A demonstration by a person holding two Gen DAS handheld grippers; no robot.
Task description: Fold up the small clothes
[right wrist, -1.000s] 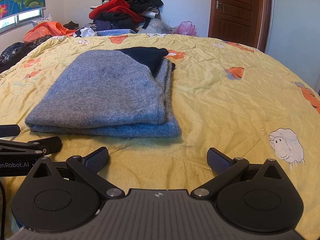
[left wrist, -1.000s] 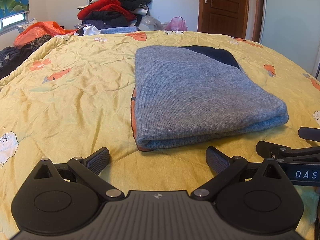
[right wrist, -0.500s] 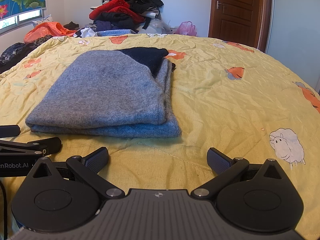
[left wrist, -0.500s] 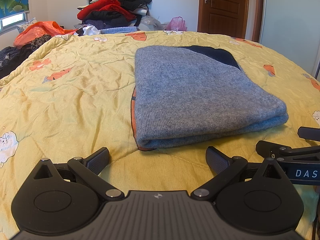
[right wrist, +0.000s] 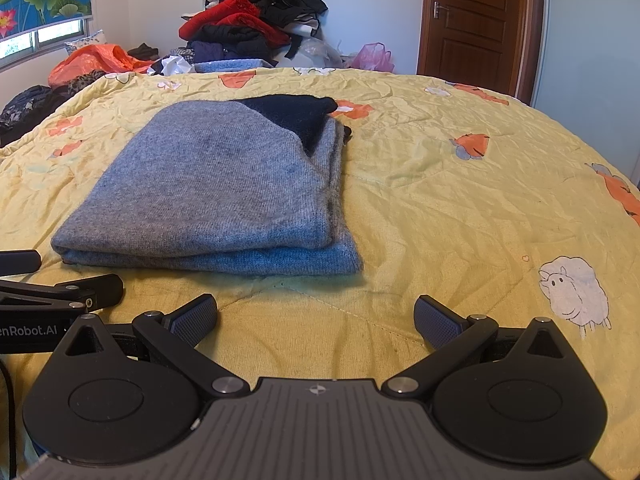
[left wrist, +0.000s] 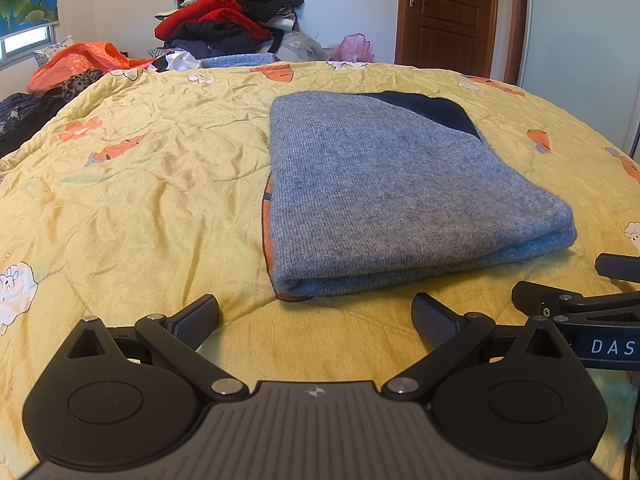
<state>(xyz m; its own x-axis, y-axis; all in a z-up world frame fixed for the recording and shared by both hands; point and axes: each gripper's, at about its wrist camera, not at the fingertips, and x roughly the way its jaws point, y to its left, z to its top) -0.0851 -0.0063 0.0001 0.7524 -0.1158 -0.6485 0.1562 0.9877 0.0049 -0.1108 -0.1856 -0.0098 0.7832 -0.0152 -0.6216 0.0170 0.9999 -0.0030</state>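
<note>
A grey knit sweater (left wrist: pixel 384 188) with a dark navy part at its far end lies folded flat on the yellow bed cover (left wrist: pixel 152 184). It also shows in the right wrist view (right wrist: pixel 216 188). My left gripper (left wrist: pixel 316 320) is open and empty, just short of the sweater's near edge. My right gripper (right wrist: pixel 316 320) is open and empty, near the sweater's near right corner. Each gripper's side shows at the edge of the other's view.
A pile of red, black and blue clothes (left wrist: pixel 228 24) sits beyond the bed's far edge, with an orange bag (left wrist: pixel 80 60) to its left. A brown door (left wrist: pixel 448 16) stands at the back right. The bed cover (right wrist: pixel 460 200) stretches right of the sweater.
</note>
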